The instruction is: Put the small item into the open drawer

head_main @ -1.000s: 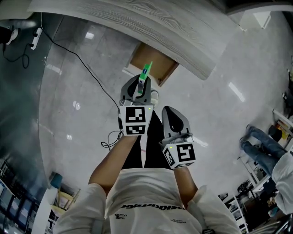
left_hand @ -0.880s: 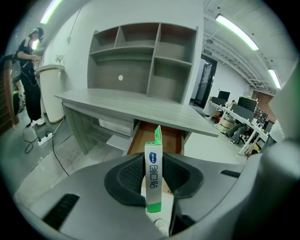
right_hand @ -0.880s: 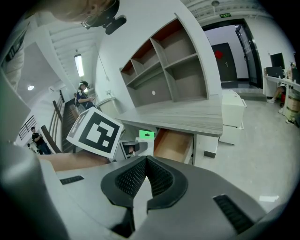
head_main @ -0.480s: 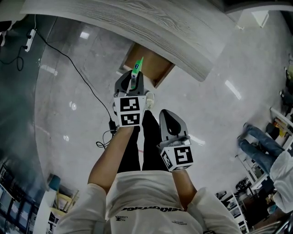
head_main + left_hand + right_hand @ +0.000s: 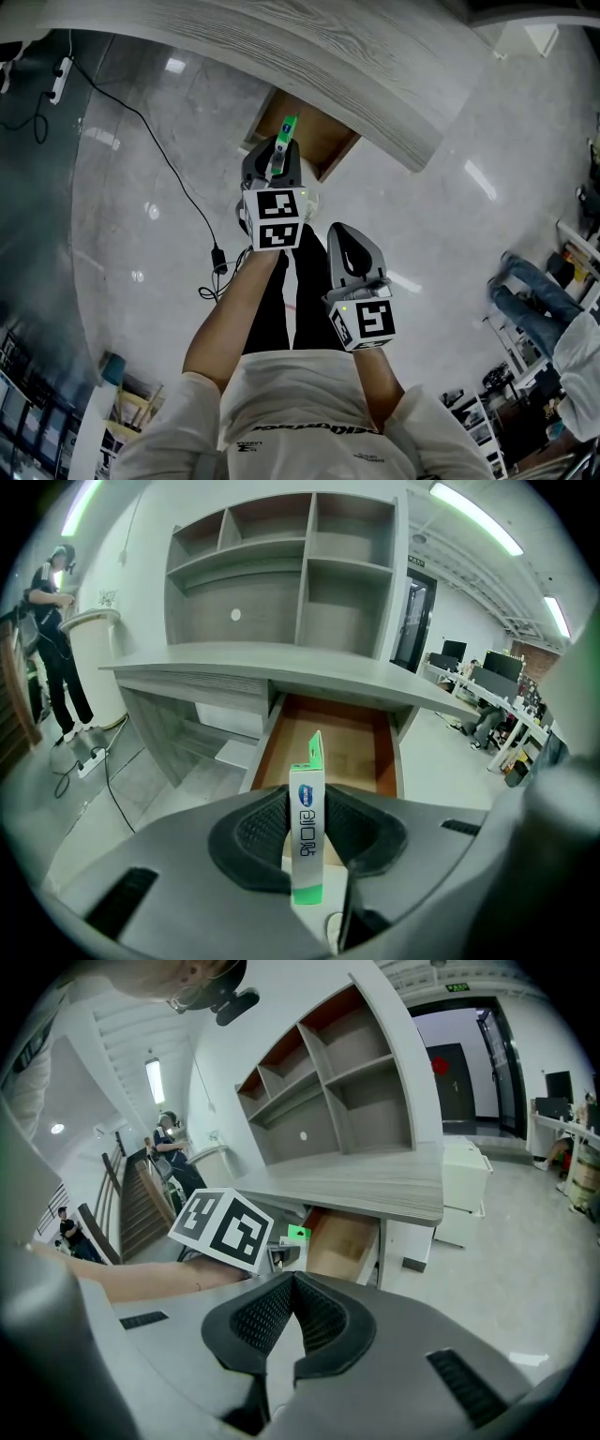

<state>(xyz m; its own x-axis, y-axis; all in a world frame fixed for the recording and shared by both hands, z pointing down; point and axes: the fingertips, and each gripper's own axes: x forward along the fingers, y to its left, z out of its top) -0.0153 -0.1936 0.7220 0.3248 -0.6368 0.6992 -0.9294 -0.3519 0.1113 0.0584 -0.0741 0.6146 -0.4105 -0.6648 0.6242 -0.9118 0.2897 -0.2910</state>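
**Left gripper** (image 5: pixel 307 808): clamped on the small box (image 5: pixel 307 841), a thin white-and-green carton with a green hang tab.
- The pads press its two broad faces and the narrow printed edge faces the camera.
- The box stands upright, tab end out past the jaw tips. That leaves the free end to lead into the opening, and a release should let it drop flat (my judgement).

**Right gripper** (image 5: pixel 291 1288): jaws together, nothing between them. It is held back and to the side of the left one, out of the line to the drawer.

**Drawer** (image 5: pixel 354 747): pulled out from under the bench (image 5: pixel 234 663), straight ahead of the box.
- The part of its brown bottom that shows is bare.
- From the head view the tab end lies over the drawer's near edge. I cannot tell how high above it the box hangs.

**Edges**
- The drawer's side walls give a slot much wider than the box, so sideways room is easy.
- The tight spot is above. The bench's front lip overhangs the back of the drawer, so only the pulled-out front stretch is open from the top.
- I judge the drop belongs there, since going deep risks the upright tab meeting the lip.
- A shelf unit (image 5: pixel 281 564) stands on the bench, well clear.

**Floor** (image 5: pixel 141 216): a cable (image 5: pixel 178 178) trails off to the left, away from the path.
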